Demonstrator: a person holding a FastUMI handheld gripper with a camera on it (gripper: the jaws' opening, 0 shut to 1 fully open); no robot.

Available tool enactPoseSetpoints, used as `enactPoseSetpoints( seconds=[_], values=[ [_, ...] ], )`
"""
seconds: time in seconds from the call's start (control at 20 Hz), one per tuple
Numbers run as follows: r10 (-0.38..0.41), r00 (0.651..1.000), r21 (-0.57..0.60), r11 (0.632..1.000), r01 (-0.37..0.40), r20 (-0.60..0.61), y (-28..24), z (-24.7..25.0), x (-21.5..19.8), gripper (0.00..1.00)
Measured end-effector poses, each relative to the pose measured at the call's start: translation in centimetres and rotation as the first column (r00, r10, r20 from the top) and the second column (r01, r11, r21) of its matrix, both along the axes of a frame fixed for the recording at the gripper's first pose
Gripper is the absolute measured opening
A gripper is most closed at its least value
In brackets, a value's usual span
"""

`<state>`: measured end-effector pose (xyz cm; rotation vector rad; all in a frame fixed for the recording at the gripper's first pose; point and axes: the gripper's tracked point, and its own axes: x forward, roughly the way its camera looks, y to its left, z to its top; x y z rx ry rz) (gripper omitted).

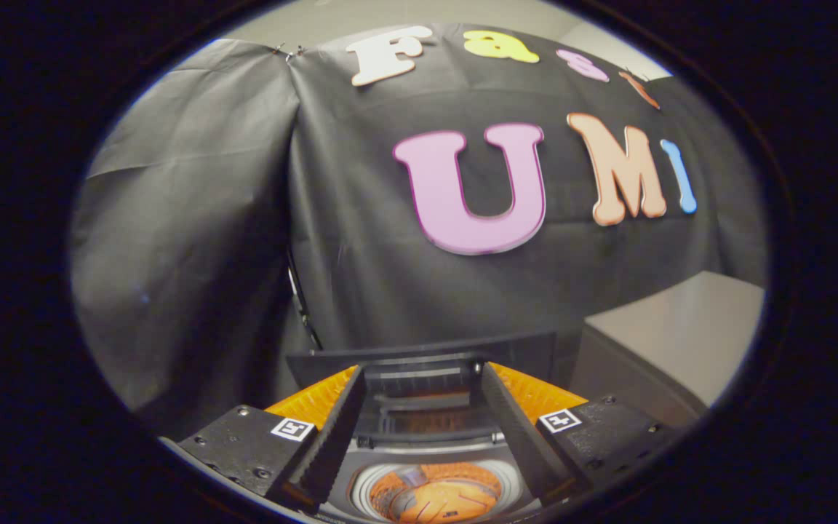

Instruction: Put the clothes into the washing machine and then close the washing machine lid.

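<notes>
Clearly, in the gripper view the gripper [419, 429] is open: its two fingers [332, 437] stand apart and nothing is held between them. Between the fingers, in the lower middle of the frame, sits the washing machine [433, 473]. Its round drum [437, 495] opens upward and shows something orange inside; whether this is the clothes or a reflection cannot be told. The lid [419, 364] stands raised at the back, just beyond the fingertips, with its long axis running left to right across the frame. It looks like a stiff, light panel on a hinge, so the best place to take hold seems to be its free upper edge, to tip it forward and down. A grey box [673, 342] stands at the lower right of the frame, beside the machine.
</notes>
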<state>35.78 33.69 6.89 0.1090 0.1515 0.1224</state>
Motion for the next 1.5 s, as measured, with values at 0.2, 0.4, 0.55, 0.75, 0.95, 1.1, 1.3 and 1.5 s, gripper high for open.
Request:
enactPoseSetpoints(
  seconds=[0.2,0.4,0.55,0.75,0.95,1.1,1.3,1.5],
  values=[
    [-0.004,0.998,0.011,1.0,0.003,0.056,0.5,2.3,3.4,0.96],
    [-0.033,0.996,-0.078,0.996,0.039,0.078,1.5,1.6,8.4,0.96],
    [-0.008,0.998,-0.159,0.987,0.017,0.059,2.5,-0.3,10.8,0.96],
    [-0.022,0.999,-0.135,0.991,0.027,0.037,2.9,-2.5,12.7,0.96],
    [-0.058,0.996,-0.186,0.982,0.046,-0.061,3.1,-6.8,13.2,0.96],
    [-0.043,0.999,-0.088,0.995,0.04,-0.031,3.5,-6.1,13.4,0.95],
    [-0.083,0.997,-0.12,0.989,0.082,-0.007,3.0,-6.0,13.3,0.96],
    [-0.096,0.994,-0.106,0.989,0.1,0.045,2.2,-5.3,11.3,0.96]
  ],
)
